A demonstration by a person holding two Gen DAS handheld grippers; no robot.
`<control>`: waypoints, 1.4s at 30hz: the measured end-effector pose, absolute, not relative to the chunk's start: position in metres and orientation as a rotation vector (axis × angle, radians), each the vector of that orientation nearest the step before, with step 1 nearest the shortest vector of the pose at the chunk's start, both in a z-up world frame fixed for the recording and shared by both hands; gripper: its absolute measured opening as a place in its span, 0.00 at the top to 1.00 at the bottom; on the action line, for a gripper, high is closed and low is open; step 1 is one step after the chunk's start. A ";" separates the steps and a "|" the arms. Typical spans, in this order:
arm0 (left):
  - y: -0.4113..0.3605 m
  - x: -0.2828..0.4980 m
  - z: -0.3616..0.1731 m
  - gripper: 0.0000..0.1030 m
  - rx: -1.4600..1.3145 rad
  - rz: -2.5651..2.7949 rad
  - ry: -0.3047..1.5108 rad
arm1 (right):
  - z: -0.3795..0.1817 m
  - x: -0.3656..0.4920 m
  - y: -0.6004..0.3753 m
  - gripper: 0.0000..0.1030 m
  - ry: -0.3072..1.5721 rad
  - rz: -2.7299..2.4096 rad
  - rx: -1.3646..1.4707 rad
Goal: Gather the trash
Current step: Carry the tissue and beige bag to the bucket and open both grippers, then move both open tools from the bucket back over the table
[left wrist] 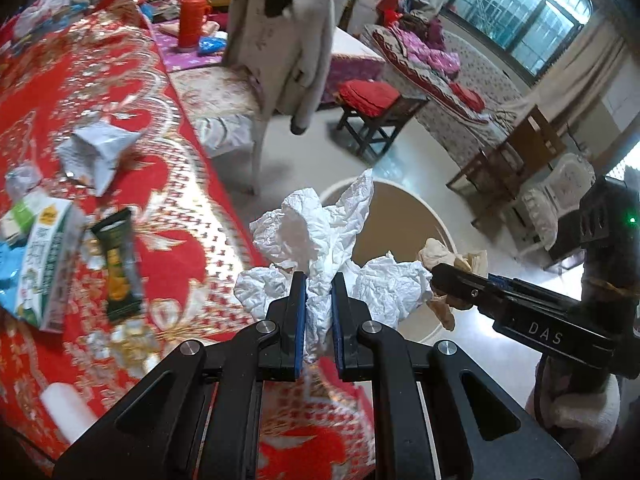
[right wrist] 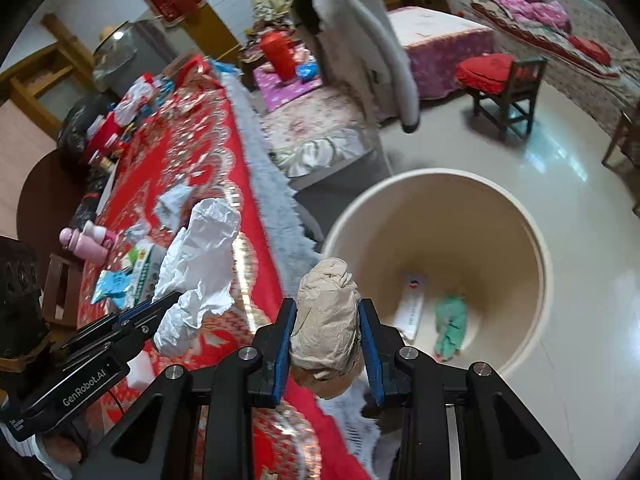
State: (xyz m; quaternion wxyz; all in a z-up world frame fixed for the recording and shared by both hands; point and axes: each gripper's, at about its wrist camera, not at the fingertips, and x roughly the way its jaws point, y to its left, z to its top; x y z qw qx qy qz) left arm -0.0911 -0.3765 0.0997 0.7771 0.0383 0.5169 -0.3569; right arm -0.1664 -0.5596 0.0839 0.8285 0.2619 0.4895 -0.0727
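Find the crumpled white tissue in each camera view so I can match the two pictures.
Left wrist view: white tissue at centre, clamped between the left tongs.
Right wrist view: same tissue left of centre, held over the red tablecloth.
Shared landmark: the round beige bin on the floor.

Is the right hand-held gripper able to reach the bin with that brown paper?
Probably yes. The right hand-held gripper holds the brown paper beside the open bin, with nothing between them.
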 end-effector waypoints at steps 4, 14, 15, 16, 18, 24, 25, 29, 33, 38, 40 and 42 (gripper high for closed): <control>-0.400 -0.096 0.092 0.91 0.106 -0.789 1.127 | 0.074 -0.176 -0.579 0.71 1.060 -0.187 0.577; -0.439 -0.094 0.075 0.91 0.121 -0.818 1.162 | 0.053 -0.186 -0.613 0.71 1.098 -0.227 0.624; -0.442 -0.094 0.074 0.91 0.118 -0.824 1.166 | 0.052 -0.187 -0.615 0.71 1.100 -0.229 0.626; -0.445 -0.094 0.072 0.91 0.114 -0.829 1.170 | 0.050 -0.187 -0.617 0.71 1.104 -0.233 0.628; -0.450 -0.093 0.069 0.91 0.094 -0.844 1.180 | 0.048 -0.188 -0.620 0.69 1.110 -0.243 0.634; -0.459 -0.088 0.058 0.72 0.064 -0.875 1.199 | 0.044 -0.190 -0.631 0.55 1.125 -0.269 0.649; -0.459 -0.086 0.056 0.64 0.044 -0.892 1.213 | 0.044 -0.190 -0.633 0.55 1.127 -0.273 0.649; -0.460 -0.085 0.056 0.56 0.033 -0.898 1.217 | 0.043 -0.193 -0.638 0.55 1.133 -0.279 0.663; -0.458 -0.087 0.057 0.56 0.051 -0.879 1.209 | 0.041 -0.193 -0.638 0.55 1.141 -0.277 0.663; -0.447 -0.087 0.058 0.56 0.059 -0.832 1.199 | 0.040 -0.187 -0.631 0.54 1.152 -0.261 0.657; -0.441 -0.086 0.061 0.56 0.059 -0.813 1.192 | 0.041 -0.183 -0.626 0.54 1.151 -0.251 0.648; -0.433 -0.085 0.063 0.56 0.058 -0.791 1.181 | 0.043 -0.180 -0.621 0.54 1.150 -0.240 0.641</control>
